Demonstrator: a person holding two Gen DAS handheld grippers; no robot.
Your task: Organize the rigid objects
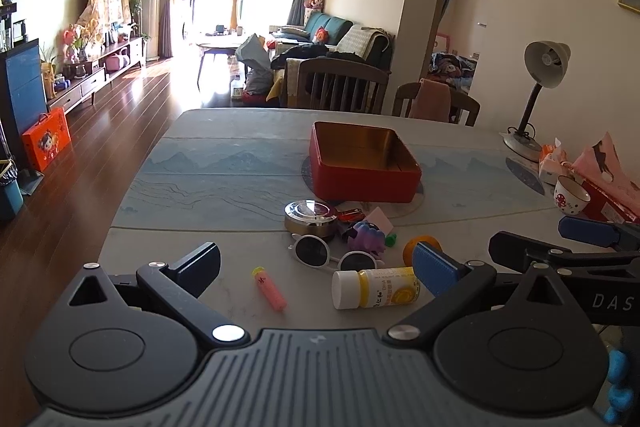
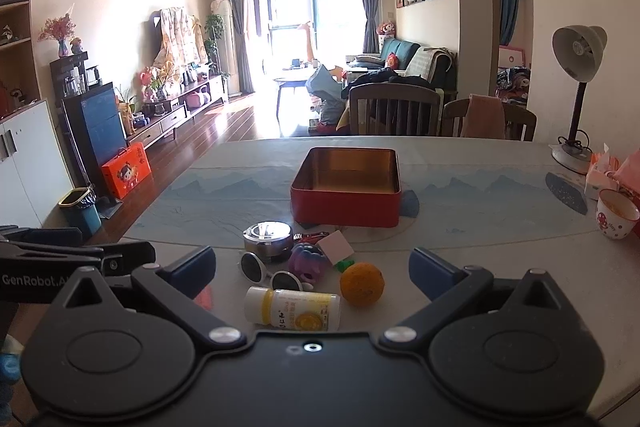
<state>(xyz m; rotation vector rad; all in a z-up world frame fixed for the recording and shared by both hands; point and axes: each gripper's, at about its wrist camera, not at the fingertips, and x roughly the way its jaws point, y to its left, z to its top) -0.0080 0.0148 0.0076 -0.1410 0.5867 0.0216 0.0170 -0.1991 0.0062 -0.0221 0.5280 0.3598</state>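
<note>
On the table (image 2: 500, 259), red tin (image 2: 346, 203) holds nothing visible

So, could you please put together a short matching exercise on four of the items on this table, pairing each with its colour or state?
Items:
1. tin box
2. bottle
3. sunglasses
4. foam dart

Descriptions:
A. pink, lying alone on the bare tabletop
B. white frame, dark lenses
C. red outside, gold inside, open and empty
D. lying on its side, white cap, yellow label

Pairs: 1-C, 2-D, 3-B, 4-A
</note>
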